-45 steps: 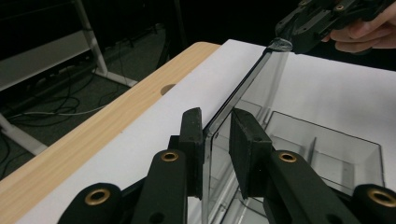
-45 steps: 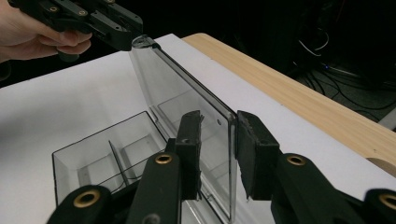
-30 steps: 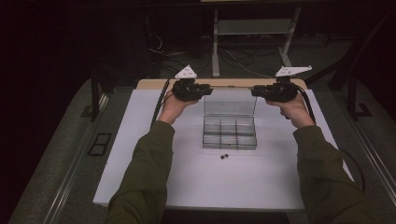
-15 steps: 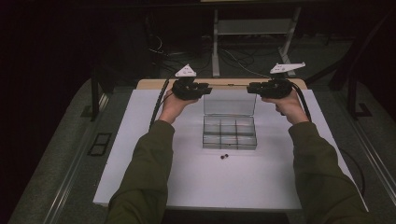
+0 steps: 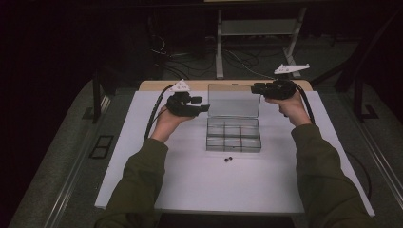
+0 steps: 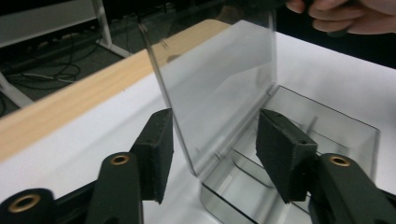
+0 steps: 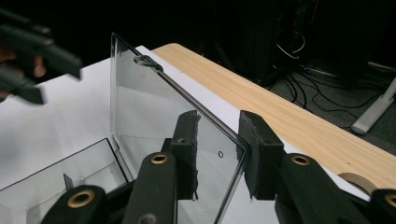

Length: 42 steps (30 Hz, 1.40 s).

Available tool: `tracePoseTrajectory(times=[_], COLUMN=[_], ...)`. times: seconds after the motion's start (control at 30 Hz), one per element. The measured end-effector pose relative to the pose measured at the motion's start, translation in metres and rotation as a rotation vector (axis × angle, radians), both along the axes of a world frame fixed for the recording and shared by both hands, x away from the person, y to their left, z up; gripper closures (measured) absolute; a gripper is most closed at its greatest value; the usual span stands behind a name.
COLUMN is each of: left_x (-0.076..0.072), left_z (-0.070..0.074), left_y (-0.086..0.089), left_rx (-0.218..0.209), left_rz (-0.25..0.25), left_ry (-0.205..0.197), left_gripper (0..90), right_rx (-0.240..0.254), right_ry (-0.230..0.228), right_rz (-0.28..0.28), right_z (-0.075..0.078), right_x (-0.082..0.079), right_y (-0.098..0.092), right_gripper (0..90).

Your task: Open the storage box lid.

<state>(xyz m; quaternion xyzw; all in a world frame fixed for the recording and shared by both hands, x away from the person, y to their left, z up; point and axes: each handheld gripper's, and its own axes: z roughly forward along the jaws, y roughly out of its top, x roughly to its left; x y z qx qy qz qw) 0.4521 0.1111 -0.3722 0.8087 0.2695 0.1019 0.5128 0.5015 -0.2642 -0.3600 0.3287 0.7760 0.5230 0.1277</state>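
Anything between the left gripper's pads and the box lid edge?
Nothing visible. The left gripper straddles the upright clear lid edge; its jaws have just been opening and the pads stand apart from it. The right gripper straddles the lid's other edge.

Clear glossy plastic box (image 5: 233, 135) and lid (image 6: 219, 79), matt white tabletop (image 5: 204, 180), pale wood edge (image 7: 299, 121), rough black fingers (image 6: 156, 149)

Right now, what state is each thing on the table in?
Clear box lid: open, standing upright.
Compartment box: open on the white table.
Left hand-held gripper: open, jaws just widened, lid edge between them.
Right hand-held gripper: open, straddling the lid's corner.
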Motion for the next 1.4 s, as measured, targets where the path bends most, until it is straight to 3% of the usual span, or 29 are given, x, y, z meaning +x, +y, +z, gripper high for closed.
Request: tracePoseTrajectory(times=[0.27,0.6,0.77,1.1,1.4], left_x=[-0.034,-0.075,-0.094,-0.119,-0.139], left_z=[-0.012,-0.023,-0.032,-0.048,-0.057], left_y=[0.011,0.021,0.027,0.035,0.035], left_rx=[0.012,0.013,0.050,0.069,0.080], left_rz=[-0.014,-0.022,-0.022,-0.028,-0.024], left_ry=[0.022,0.042,0.050,0.106,0.119], left_gripper=[38.4,33.6,32.1,26.0,18.2], right_rx=[0.006,-0.027,-0.051,-0.063,-0.047], right_ry=[0.014,0.013,0.020,0.044,0.092], right_rz=[-0.024,-0.050,-0.056,-0.082,-0.111], right_z=[-0.005,-0.009,-0.010,-0.018,-0.032], right_x=[0.006,0.011,0.015,0.024,0.035], right_y=[0.000,0.003,0.005,0.008,0.006], right_gripper=[65.2,60.7,58.7,53.4,49.1])
